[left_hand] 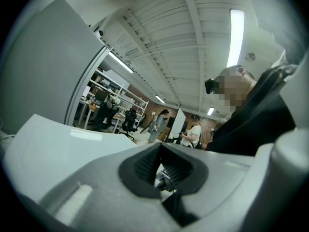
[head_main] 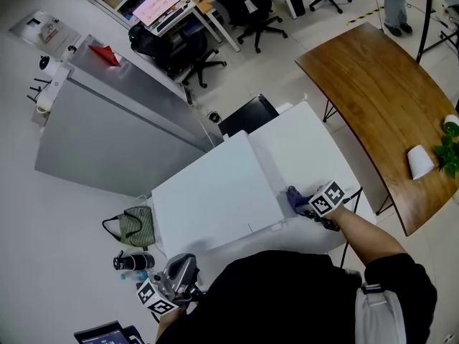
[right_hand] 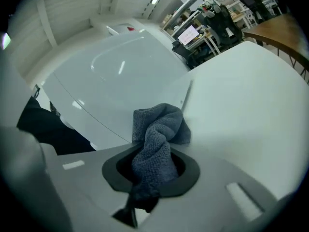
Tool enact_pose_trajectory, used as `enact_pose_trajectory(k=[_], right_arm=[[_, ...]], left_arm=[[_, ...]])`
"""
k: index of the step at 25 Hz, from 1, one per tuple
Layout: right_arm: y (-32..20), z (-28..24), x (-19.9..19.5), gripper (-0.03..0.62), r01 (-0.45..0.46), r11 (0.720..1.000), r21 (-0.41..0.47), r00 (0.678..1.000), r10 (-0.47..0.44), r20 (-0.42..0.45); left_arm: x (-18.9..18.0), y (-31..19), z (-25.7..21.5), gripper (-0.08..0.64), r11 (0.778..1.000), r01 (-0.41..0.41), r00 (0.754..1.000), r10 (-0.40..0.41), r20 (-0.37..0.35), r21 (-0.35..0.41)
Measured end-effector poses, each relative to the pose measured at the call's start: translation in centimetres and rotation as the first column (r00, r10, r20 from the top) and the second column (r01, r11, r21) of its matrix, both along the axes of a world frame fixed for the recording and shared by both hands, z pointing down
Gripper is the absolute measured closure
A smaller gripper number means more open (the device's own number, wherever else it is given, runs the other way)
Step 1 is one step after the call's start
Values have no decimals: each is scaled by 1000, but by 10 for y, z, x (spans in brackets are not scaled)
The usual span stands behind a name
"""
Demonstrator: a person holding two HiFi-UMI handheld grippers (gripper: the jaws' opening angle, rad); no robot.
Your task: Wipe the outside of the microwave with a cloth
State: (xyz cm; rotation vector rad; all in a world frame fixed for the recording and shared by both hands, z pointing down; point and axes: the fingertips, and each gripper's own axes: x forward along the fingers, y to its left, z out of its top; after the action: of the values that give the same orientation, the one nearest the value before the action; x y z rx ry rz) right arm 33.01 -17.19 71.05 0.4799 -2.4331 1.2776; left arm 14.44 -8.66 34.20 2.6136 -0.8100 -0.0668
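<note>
Cloth bunched lengthwise along right gripper jaws, which clenched its tail, free end pointed at microwave right side, left gripper off microwave's near-left corner, jaws parted, empty

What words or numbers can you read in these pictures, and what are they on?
No words or numbers can be read anywhere.
Pink screen: the print is too small to read.
Sheet at top left: too small and blurred to read.
Right gripper and left gripper: their cubes bear only black-and-white square patterns, no letters.
</note>
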Motion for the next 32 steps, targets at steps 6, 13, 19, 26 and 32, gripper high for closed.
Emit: enact_pose_trajectory(k=[6, 13, 19, 26, 32], right_arm=[[0, 36, 3, 529, 63, 998, -5, 978, -63, -198], [-1, 39, 6, 529, 62, 998, -5, 973, -61, -224], [-9, 30, 22, 529, -98, 994, 40, 974, 104, -199], [-3, -24, 48, 528, -258, 949, 182, 925, 297, -236], [55, -92, 27, 528, -400, 853, 336, 831, 492, -259]], left_arm=[[-2, 3, 0, 557, 1000, 11, 1000, -11, -6, 2], [-9, 9, 2, 557, 1000, 23, 1000, -23, -15, -1], [-24, 20, 2, 557, 1000, 16, 999, -15, -39, 13], [-69, 59, -6, 557, 998, -19, 994, 26, -103, 63], [-131, 121, 1, 557, 988, -113, 979, 129, -158, 105]])
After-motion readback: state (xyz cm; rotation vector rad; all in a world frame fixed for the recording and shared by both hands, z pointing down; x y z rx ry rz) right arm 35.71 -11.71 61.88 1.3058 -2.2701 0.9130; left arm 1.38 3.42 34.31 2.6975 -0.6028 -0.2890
